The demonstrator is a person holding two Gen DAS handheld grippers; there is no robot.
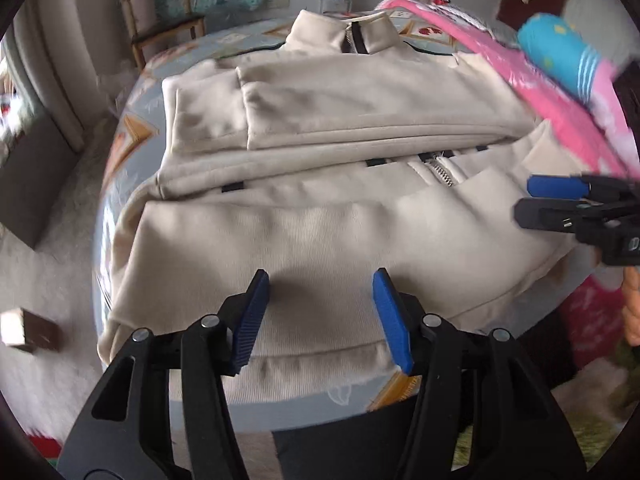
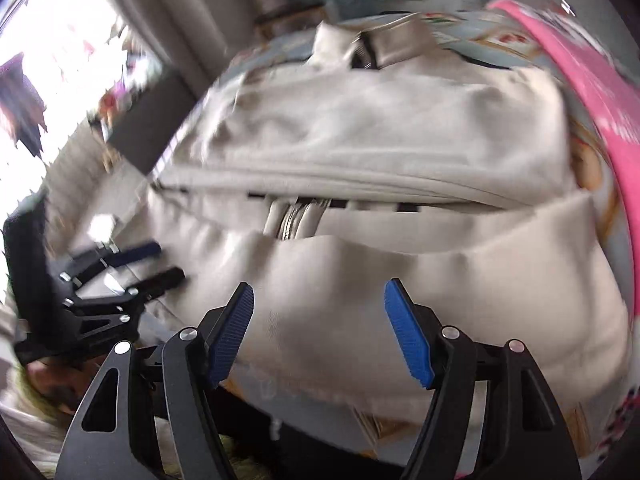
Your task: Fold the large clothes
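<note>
Cream zip-front sweatshirt of thick cotton [image 1: 320, 128] lay folded on a patterned light-blue table cover [image 1: 132, 128], collar on the side farthest from both tools. Lower half had been turned up over the body; the metal zip [image 1: 444, 170] showed at the fold line.

Left gripper [image 1: 320, 280], black frame with blue ribbed pads, stood over the near ribbed hem. Jaws partly spread, nothing between them; pads hung clear above the fabric. Whether the tips brushed the cloth could not be told.

Right gripper [image 2: 320, 292], same build, was over the near folded panel of the sweatshirt [image 2: 360, 300], jaws set wider than the left, empty. Right wrist view was smeared by motion.

Each tool showed in the other's view: the right gripper [image 1: 532, 196] at the right edge beyond the left tool, the left gripper [image 2: 160, 264] to the left of the right tool, both pointing in over the garment.

Pink printed cloth [image 1: 560, 112] lay past the sweatshirt's right side. A wooden chair [image 1: 160, 20] stood beyond the collar.
</note>
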